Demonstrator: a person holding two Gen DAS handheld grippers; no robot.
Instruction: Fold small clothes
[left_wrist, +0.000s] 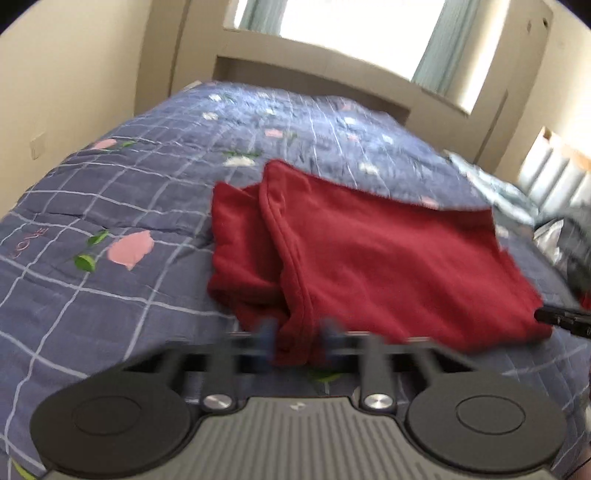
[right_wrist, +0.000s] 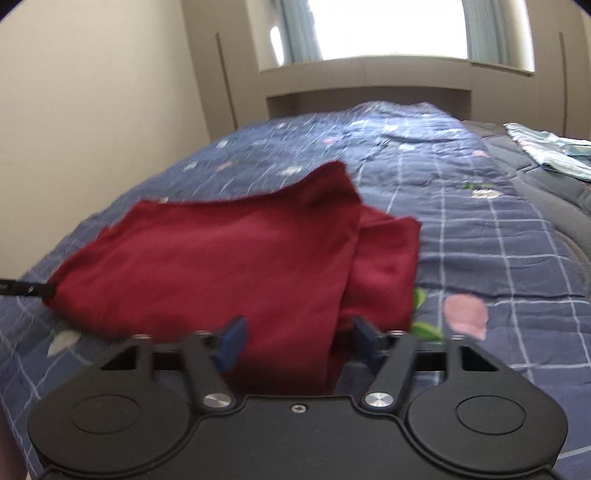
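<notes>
A dark red garment (left_wrist: 369, 258), soft and knitted-looking (its exact type cannot be told), lies partly folded on a bed, near the edge closest to both cameras. One layer is doubled over another, so a hemmed edge runs down its length and a second red layer shows beside it. In the left wrist view that lower layer sticks out to the left; in the right wrist view it sticks out to the right.

The left gripper (left_wrist: 295, 341) sits at the garment's near edge. Its two blue-tipped fingers (left_wrist: 267, 339) are drawn close together with a narrow bunch of the red hem between them, pinching the cloth. This part of the picture is smeared by motion.

The right gripper (right_wrist: 299, 341) is at the near edge too, further along the same garment. Its blue fingers (right_wrist: 232, 341) stand clearly apart, with a broad fold of red fabric lying between them; whether the pads press on it cannot be told.

Under the garment is a blue-grey quilt (left_wrist: 110, 295) with a white grid pattern, pink flowers and green leaves. A pale blue patterned cloth (right_wrist: 550, 155) lies well apart at the far right of the bed. Beyond are a beige headboard (right_wrist: 369, 96), beige walls, and a bright window (right_wrist: 388, 26) with pale curtains.
</notes>
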